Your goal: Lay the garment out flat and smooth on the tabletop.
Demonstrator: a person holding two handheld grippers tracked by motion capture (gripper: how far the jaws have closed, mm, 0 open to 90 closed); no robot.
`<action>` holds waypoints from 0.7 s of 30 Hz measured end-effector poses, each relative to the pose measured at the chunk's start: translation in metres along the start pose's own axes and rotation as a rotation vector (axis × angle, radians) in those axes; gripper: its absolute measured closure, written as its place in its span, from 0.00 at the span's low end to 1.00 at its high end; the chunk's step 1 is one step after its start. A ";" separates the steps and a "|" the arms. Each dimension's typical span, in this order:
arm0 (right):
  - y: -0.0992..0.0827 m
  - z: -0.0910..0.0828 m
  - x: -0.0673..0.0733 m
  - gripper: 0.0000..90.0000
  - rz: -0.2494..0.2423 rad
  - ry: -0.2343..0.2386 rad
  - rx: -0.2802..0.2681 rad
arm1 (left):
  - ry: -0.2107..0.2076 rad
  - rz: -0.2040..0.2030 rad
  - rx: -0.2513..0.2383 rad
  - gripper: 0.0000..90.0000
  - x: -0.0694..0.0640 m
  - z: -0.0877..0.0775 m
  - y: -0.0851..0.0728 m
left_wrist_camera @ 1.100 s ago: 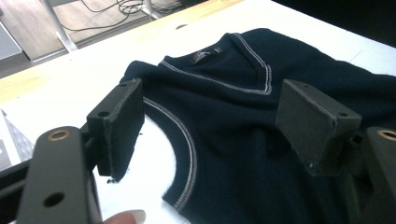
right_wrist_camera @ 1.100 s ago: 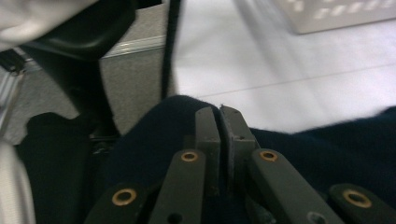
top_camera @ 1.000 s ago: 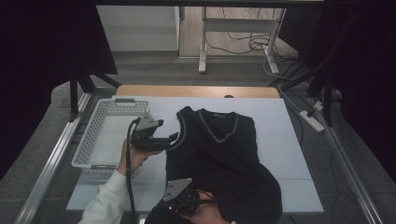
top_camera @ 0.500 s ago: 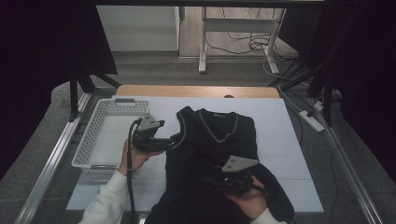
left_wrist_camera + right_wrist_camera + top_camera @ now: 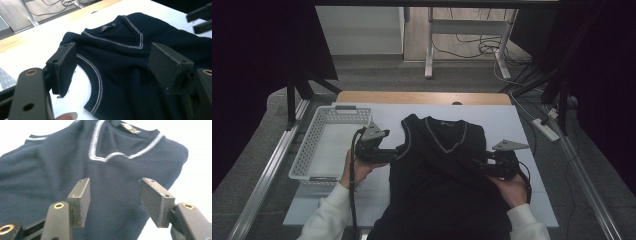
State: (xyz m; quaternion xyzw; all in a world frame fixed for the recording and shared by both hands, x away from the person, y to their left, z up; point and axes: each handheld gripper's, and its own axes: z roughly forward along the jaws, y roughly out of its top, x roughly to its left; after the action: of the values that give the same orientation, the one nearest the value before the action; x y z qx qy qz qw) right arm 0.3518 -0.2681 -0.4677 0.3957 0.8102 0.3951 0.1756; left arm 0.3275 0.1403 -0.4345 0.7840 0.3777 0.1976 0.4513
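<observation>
White table (image 5: pixel 507 120), dark V-neck vest (image 5: pixel 439 185) spread flat, white perforated basket (image 5: pixel 319 150) beside it

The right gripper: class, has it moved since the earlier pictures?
Yes. The right gripper has moved from the vest's bottom hem to its right armhole, farther from the basket; its jaws have just been opening.

White perforated basket (image 5: pixel 314 150) left on white table (image 5: pixel 512 117); power strip (image 5: pixel 544 127), cables (image 5: pixel 472 47) on floor

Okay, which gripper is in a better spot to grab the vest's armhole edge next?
Probably the left gripper: its open jaws already straddle the white-trimmed armhole of the dark V-neck vest. The right gripper, also open with jaws just widened, hovers over plain fabric inside the opposite edge.
</observation>
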 end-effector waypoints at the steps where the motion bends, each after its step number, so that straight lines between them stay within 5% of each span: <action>1: 0.001 0.002 -0.004 0.44 0.008 -0.008 0.004 | 0.000 0.001 0.001 0.27 0.000 0.000 0.000; 8: 0.013 0.017 -0.032 0.44 0.053 -0.047 0.000 | -0.002 0.007 0.010 0.26 -0.003 0.003 -0.002; 21: 0.009 0.057 -0.065 0.43 0.118 -0.057 0.108 | 0.020 0.001 0.043 0.26 -0.007 0.000 -0.015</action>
State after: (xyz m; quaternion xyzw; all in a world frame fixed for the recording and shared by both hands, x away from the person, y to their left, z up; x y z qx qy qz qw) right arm 0.4308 -0.2874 -0.4983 0.4627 0.8003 0.3491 0.1535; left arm 0.3164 0.1392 -0.4476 0.7918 0.3857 0.1976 0.4304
